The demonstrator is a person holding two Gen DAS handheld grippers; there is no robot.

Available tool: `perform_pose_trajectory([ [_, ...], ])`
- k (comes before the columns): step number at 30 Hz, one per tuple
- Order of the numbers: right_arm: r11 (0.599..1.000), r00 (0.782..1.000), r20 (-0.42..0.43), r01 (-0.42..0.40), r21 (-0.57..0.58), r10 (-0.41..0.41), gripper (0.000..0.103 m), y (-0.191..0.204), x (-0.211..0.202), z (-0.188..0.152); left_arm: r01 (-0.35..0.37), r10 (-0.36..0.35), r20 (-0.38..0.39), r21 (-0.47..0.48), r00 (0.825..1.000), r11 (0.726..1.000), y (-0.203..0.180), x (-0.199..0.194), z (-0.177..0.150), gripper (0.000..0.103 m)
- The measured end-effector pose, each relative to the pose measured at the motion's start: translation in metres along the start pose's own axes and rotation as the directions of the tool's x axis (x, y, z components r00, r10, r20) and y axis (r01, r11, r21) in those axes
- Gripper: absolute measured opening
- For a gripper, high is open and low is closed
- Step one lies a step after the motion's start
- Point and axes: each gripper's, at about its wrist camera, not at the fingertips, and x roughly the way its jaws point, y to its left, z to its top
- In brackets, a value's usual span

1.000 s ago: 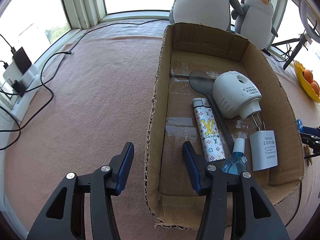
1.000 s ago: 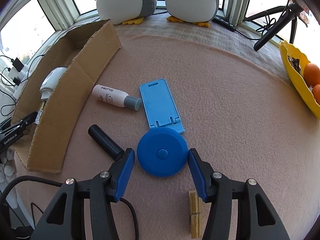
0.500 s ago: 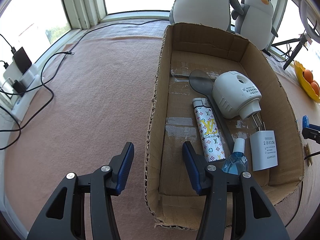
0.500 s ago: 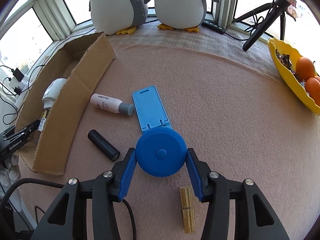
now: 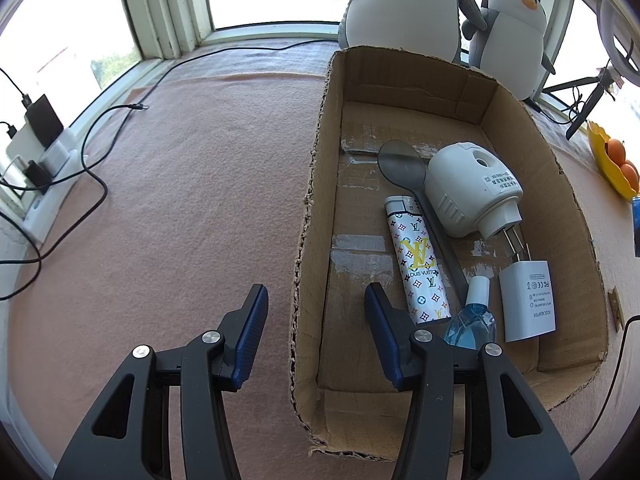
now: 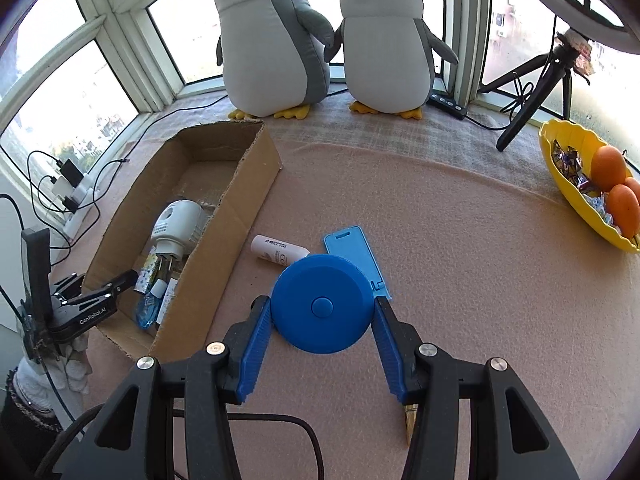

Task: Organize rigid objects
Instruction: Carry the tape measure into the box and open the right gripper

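Tongs of the right gripper [image 6: 322, 305] fill the near edge of the right wrist view, closed on a round blue disc [image 6: 320, 280] with a small button at its centre. A blue pad presses each side of the disc. It is held above the pink mat [image 6: 460, 280], so the task's thing is outside the box. A wooden clothespin [image 6: 410, 420] lies on the mat under the right finger. Just beyond the disc, and partly hidden by it, lie a blue phone stand [image 6: 352, 242] and a white tube [image 6: 274, 247].

To the left stands an open cardboard box [image 6: 224, 232]. The left gripper [image 5: 316, 292] hangs over the box's near left wall. Its tongs stand apart and grip nothing (the wall shows between them, touching neither pad).

Inside the box, from near to far:
- a small blue bottle [image 5: 470, 320]
- a white charger [image 5: 528, 300]
- a patterned lighter [image 5: 418, 268]
- a white plug-in device [image 5: 464, 192]
- a grey spoon [image 5: 400, 160]

At the far edge of the mat, two plush penguins [image 6: 272, 40] sit side by side against the windows. To the right are a black tripod [image 6: 532, 92] and a yellow bowl [image 6: 560, 152] of oranges and wrapped sweets. Cables and a power strip [image 5: 48, 156] run along the left sill.
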Motion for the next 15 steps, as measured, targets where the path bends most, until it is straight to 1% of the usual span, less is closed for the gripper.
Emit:
perform_pose_trajectory([
  [8, 0.989, 0.997, 0.001, -0.077, -0.129, 0.078, 0.046, 0.070, 0.001, 0.004, -0.001, 0.001, 0.000, 0.000, 1.000, 1.000, 0.000, 0.000, 0.000, 0.051],
  [15, 0.977, 0.994, -0.022, -0.110, -0.184, 0.108, 0.046, 0.104, 0.014, 0.002, -0.001, 0.001, 0.000, 0.001, 1.000, 1.000, 0.000, 0.000, 0.000, 0.051],
])
